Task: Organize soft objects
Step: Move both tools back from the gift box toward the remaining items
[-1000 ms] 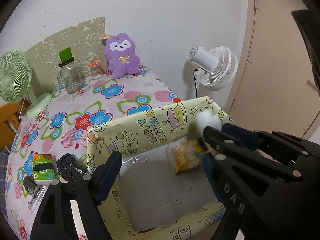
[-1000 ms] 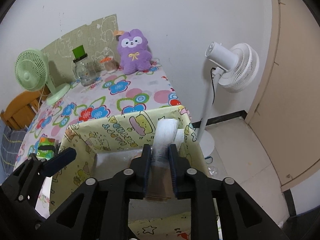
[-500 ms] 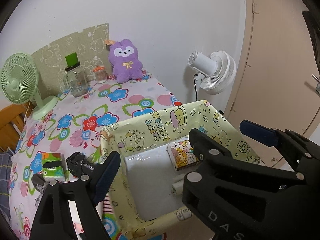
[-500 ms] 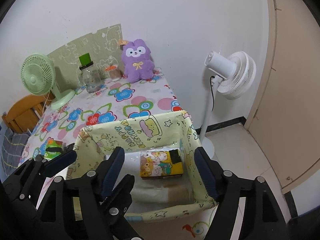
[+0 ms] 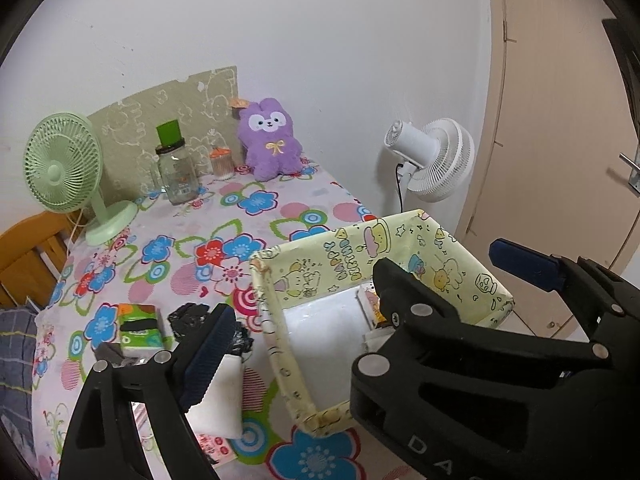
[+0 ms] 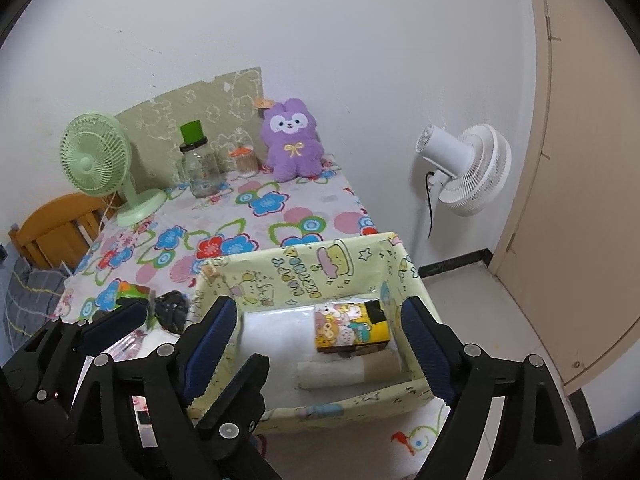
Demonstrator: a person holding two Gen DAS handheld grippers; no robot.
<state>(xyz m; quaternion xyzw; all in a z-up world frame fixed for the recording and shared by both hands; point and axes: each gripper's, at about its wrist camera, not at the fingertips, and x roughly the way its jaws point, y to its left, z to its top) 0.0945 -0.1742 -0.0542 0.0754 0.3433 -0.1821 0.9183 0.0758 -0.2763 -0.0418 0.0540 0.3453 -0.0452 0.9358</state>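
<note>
The right gripper [image 6: 320,344] hangs over the near edge of the box [image 6: 304,268], its jaws opening wide with nothing pressed between them; the left gripper [image 5: 360,312], seen crossing low on the left of that view, is likewise spreading and holds nothing. Inside the yellow cartoon-print box, a pale rolled cloth [image 6: 348,372] lies along the near wall, and just behind it, touching, sits a bright cartoon tissue pack [image 6: 352,330] toward the right side. Left of the box on the flowered tablecloth [image 5: 224,240] lie a white folded cloth [image 5: 222,408], a crumpled black bag [image 5: 188,320] and a green tissue pack [image 5: 140,326], close together. Farther back, well apart from these, a glass jar [image 5: 176,176] with a green lid stands beside a small orange-topped container [image 5: 222,162]. A green desk fan [image 5: 68,168] stands at the left edge, and a purple plush bunny [image 5: 270,140] leans against the wall. Beyond the table's right side stands a white floor fan [image 5: 432,164].
</note>
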